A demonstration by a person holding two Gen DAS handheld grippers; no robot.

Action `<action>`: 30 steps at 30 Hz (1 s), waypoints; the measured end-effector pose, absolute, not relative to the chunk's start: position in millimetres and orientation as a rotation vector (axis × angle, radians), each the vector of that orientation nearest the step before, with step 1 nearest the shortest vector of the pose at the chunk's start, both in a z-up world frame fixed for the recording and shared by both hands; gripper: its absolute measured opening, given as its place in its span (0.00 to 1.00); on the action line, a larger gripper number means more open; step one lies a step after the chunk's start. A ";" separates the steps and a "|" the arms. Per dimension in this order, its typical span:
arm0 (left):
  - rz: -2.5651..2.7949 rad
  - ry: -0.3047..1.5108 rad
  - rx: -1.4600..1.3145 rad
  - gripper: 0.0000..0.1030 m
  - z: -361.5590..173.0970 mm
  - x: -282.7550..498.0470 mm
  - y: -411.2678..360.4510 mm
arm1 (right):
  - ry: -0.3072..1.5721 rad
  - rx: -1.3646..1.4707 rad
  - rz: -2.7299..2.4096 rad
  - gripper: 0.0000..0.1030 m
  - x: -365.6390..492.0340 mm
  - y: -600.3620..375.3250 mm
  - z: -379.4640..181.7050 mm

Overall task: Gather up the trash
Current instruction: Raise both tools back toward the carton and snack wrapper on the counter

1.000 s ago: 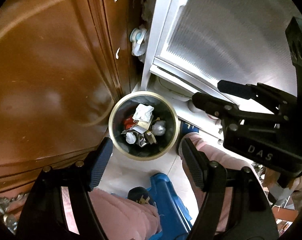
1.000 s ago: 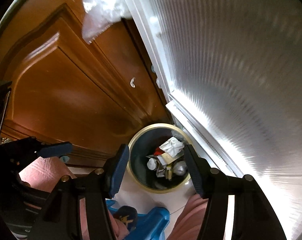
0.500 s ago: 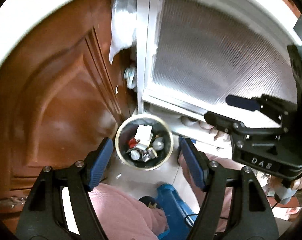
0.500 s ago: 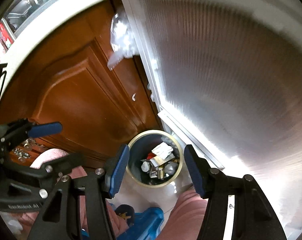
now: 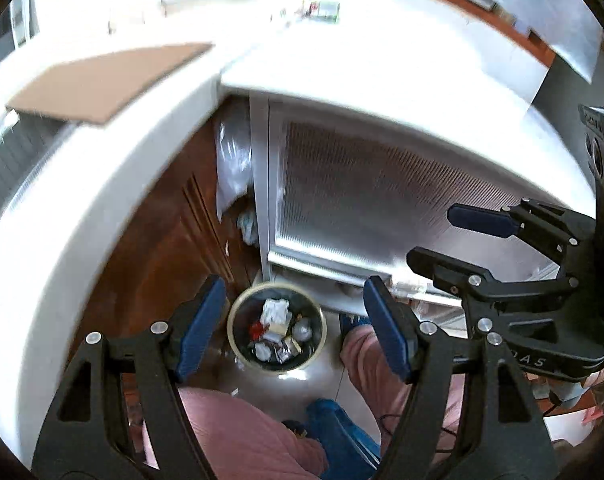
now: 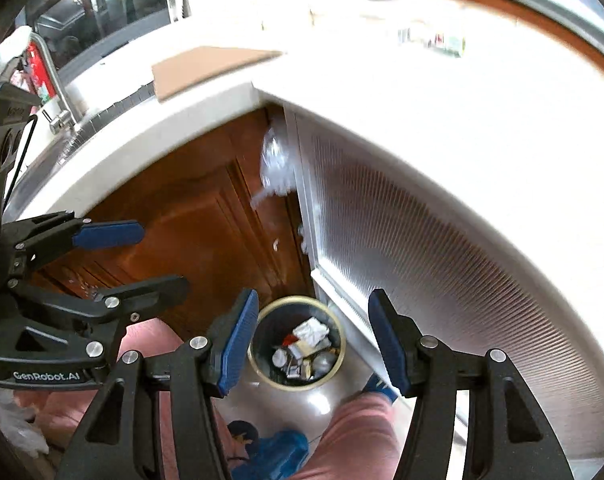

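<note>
A round bin [image 5: 238, 312] with a gold rim stands on the floor far below, holding crumpled white paper [image 5: 275, 309], a red scrap and foil wrappers. It also shows in the right wrist view [image 6: 258, 340]. My left gripper [image 5: 294, 328] is open and empty high above the bin. My right gripper [image 6: 314, 340] is open and empty too, beside the left one. Each gripper shows in the other's view: the right one [image 5: 454, 240] and the left one [image 6: 150, 256].
A white countertop [image 5: 342, 60] with a brown cardboard sheet [image 5: 102, 80] curves across the top. A brown wooden cabinet door [image 6: 190, 232] and a ribbed white panel [image 5: 382, 200] stand below it. A sink faucet [image 6: 54, 76] is at left. The person's pink-trousered legs [image 5: 242, 440] and blue slippers are beneath.
Both grippers have risen well above the bin, which now looks smaller. The countertop, cardboard and faucet have come into view. Both grippers stay open.
</note>
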State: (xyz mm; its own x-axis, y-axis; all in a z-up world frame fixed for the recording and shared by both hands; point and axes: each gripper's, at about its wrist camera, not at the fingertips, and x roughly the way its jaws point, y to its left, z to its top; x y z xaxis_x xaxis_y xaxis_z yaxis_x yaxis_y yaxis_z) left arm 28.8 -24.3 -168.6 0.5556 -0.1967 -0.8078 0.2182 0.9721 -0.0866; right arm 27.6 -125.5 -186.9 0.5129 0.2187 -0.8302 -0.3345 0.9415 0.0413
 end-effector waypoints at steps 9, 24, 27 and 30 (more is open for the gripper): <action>-0.257 0.835 0.015 0.67 -84.7 52.6 -22.4 | 0.903 -0.139 0.366 0.56 38.3 -129.4 -105.0; -0.216 0.801 0.039 0.67 -9.2 237.6 -58.1 | 0.767 -0.171 0.258 0.56 218.2 -190.0 4.9; -0.190 0.816 0.051 0.67 -14.0 286.3 -68.5 | 0.748 -0.209 0.225 0.56 270.8 -205.2 4.0; -0.158 0.828 0.060 0.67 -23.1 335.8 -75.9 | 0.718 -0.257 0.201 0.56 329.0 -217.8 -7.1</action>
State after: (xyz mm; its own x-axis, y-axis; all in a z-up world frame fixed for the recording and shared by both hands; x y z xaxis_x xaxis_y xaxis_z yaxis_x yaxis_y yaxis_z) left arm 335.8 -75.9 -23.1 0.6651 -0.1164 -0.7376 0.1630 0.9866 -0.0086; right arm 329.0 -217.8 -7.1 0.7362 0.0935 -0.6703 -0.2685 0.9495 -0.1624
